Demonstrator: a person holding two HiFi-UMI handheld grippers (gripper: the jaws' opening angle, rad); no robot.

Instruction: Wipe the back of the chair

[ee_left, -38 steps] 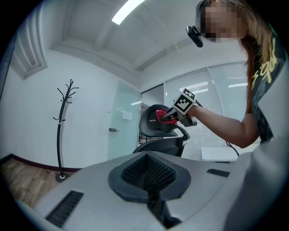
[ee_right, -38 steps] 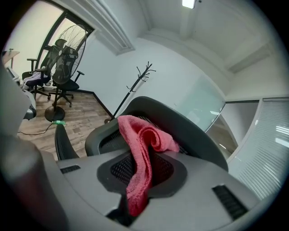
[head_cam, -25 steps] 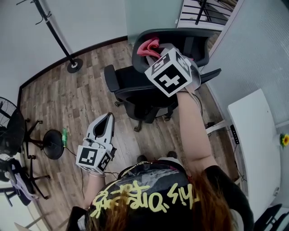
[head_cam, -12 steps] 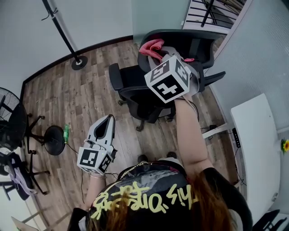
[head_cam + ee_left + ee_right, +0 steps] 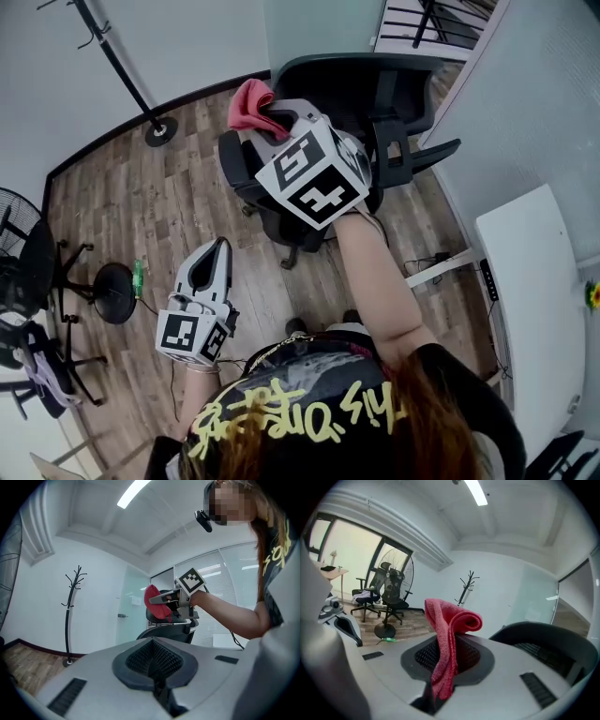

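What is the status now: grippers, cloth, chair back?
Right gripper shut on red cloth. Left gripper shut, empty, low. Cloth beside chair back, contact unclear. Nothing seen in the way.

I see a wood-plank floor (image 5: 187,206). Left of my left fingers (image 5: 225,267), a small green bottle (image 5: 136,277) lies just beside a fan's round base (image 5: 112,295). Ahead and right of those fingers, the black office chair (image 5: 281,202) stands on its wheels. Farther ahead sits a coat stand's round foot (image 5: 161,131).

Head view steeply down; all views share chair (image 5: 375,84).
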